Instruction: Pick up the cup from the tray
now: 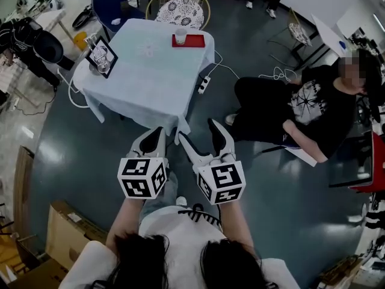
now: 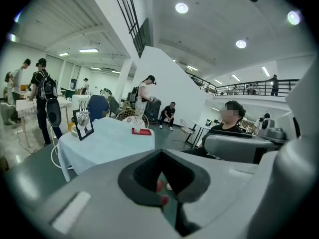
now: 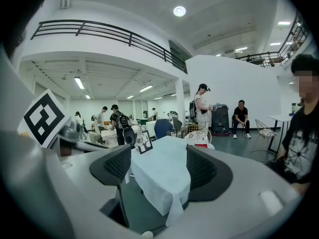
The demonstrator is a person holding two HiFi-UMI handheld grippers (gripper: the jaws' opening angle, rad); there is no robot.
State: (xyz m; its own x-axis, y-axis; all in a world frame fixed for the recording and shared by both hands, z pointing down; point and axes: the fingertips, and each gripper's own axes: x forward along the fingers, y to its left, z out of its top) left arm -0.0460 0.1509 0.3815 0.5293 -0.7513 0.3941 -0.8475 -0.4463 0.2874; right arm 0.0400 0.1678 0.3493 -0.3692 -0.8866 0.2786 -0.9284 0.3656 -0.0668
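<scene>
A clear cup (image 1: 180, 36) stands on a red tray (image 1: 194, 41) at the far edge of a table under a white cloth (image 1: 150, 83). In the left gripper view the cup (image 2: 139, 125) and tray (image 2: 142, 131) show small and far off. Both grippers hang over the floor just short of the table's near corner, well away from the cup. The left gripper (image 1: 157, 138) has its jaws together with nothing in them. The right gripper (image 1: 203, 138) is open and empty. In the right gripper view the table corner sits between the right gripper's (image 3: 158, 168) pads, farther off.
A framed picture (image 1: 101, 58) stands on the table's left side. A seated person (image 1: 313, 110) is on the right, legs stretched toward the table. A power strip with cable (image 1: 204, 84) lies on the floor. Chairs (image 1: 179, 8) stand behind the table, cardboard boxes (image 1: 66, 233) at lower left.
</scene>
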